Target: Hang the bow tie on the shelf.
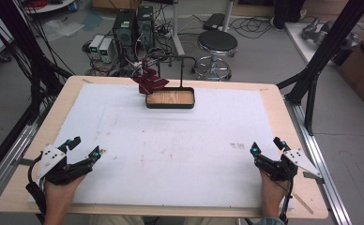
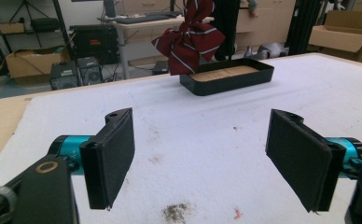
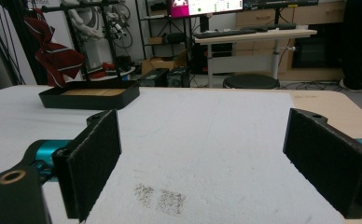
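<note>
The left gripper point(image 1: 83, 149) sits near the left corner of the table point(image 1: 11, 187), on the person's side. The right gripper point(image 1: 266, 146) sits near the right corner. Both rest low over the white mat point(image 1: 180, 140). Each one has its 2 jaws spread wide apart, and nothing is between them. This looks like a ready spot, with both hands waiting to start.

Far across the table there is a dark red tie with thin pale stripes point(image 1: 149, 80). It is bunched up and hangs from a thin black rack point(image 1: 182, 63). The rack stands in a black tray with a wooden floor point(image 1: 170, 98). The tie hangs over the left end of the tray, so it is up off the mat and easy to pinch from the side. I cannot tell if its low end touches the tray.

In the left gripper view, the tie point(image 2: 188, 39) is straight ahead between the jaws. In the right gripper view, the tie point(image 3: 53, 51) is off to the left. Both grippers are well apart from it, so a long reach forward seems to come next.
</note>
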The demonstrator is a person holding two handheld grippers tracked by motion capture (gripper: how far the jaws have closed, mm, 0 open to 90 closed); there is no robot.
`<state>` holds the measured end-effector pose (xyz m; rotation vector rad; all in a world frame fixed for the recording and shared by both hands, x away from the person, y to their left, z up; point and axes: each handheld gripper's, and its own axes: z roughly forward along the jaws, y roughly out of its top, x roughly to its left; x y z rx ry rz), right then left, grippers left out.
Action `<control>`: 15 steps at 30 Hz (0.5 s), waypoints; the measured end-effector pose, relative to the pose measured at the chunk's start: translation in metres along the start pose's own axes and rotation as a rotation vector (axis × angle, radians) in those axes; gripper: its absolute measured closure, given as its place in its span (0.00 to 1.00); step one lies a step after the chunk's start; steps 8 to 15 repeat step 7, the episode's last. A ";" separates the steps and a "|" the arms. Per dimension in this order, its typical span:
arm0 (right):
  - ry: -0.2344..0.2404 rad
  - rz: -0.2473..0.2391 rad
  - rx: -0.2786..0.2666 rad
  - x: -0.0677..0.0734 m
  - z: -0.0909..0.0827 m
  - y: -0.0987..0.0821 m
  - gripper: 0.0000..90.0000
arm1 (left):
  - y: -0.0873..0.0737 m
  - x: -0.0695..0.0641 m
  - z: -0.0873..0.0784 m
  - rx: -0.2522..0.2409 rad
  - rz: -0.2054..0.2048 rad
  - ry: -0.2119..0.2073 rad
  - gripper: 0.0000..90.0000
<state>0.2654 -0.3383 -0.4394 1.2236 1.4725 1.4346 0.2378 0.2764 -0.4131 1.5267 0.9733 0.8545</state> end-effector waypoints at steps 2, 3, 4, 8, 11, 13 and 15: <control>0.000 0.000 0.000 0.000 0.000 0.000 0.11 | 0.000 0.000 0.000 0.002 -0.001 -0.003 0.27; 0.000 0.000 0.000 0.000 0.000 0.000 0.11 | 0.000 0.000 0.000 0.001 0.000 0.000 0.27; -0.001 -0.003 -0.005 0.000 0.000 0.000 0.11 | -0.001 0.000 0.000 0.000 -0.001 -0.001 0.27; -0.001 -0.005 -0.003 0.000 0.000 0.000 0.11 | -0.001 0.000 0.000 0.005 -0.001 -0.002 0.27; -0.001 -0.005 -0.003 0.000 0.000 0.000 0.11 | -0.001 0.000 0.000 0.005 -0.001 -0.002 0.27; -0.001 -0.005 -0.003 0.000 0.000 0.000 0.11 | -0.001 0.000 0.000 0.005 -0.001 -0.002 0.27; -0.001 -0.005 -0.003 0.000 0.000 0.000 0.11 | -0.001 0.000 0.000 0.005 -0.001 -0.002 0.27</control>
